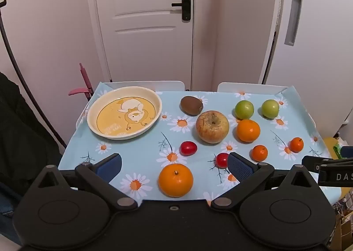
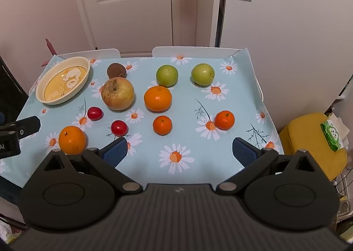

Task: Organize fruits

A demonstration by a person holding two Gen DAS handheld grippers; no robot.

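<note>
Both grippers, left and right, are hovering wide and holding nothing; plate is sitting bare, fruit is lying scattered, nothing sorted yet.

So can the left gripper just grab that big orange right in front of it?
Probably yes. The left gripper is wide open and holds nothing, and the big orange sits on the tablecloth right between its fingers' line. Nothing lies in front of it; the nearest red fruit is off to the side.
</note>
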